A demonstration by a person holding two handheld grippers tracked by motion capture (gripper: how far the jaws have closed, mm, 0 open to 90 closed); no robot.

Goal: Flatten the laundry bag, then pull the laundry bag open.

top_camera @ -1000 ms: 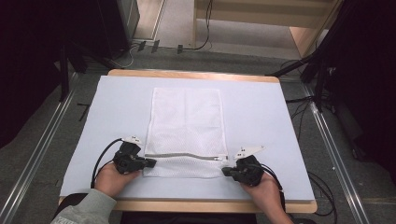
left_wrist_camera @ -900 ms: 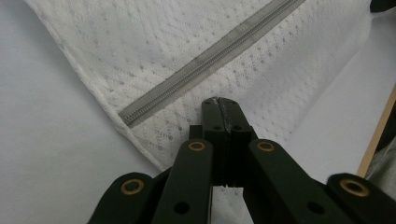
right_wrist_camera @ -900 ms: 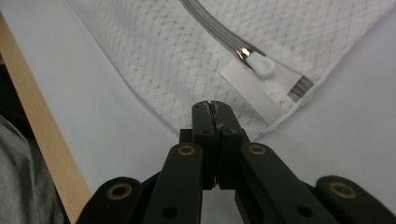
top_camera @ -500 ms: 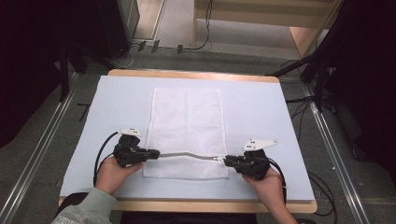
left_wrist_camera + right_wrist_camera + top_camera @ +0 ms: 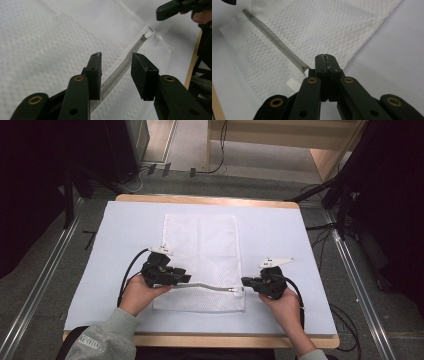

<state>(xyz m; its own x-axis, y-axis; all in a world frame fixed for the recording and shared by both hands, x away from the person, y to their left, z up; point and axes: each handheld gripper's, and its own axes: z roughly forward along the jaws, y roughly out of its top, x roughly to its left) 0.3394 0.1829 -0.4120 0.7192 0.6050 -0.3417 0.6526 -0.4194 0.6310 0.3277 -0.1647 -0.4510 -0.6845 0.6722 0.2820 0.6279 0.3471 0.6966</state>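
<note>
White mesh bag (image 5: 200, 251), grey zipper (image 5: 210, 287).

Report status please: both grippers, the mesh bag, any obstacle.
Left gripper open, astride the zipper. Right gripper shut at the zipper's end. Mesh bag flat on the table. Nothing in the way.

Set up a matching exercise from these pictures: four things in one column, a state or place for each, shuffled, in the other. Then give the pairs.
Things:
1. left gripper
2. right gripper
3. mesh bag
4. zipper

States or places:
A. lies flat on the white table cover
B. jaws apart, the zipper strip running between them
C. jaws pressed together beside the zipper's slider end
D. grey strip across the bag's near end

Pairs: 1-B, 2-C, 3-A, 4-D
</note>
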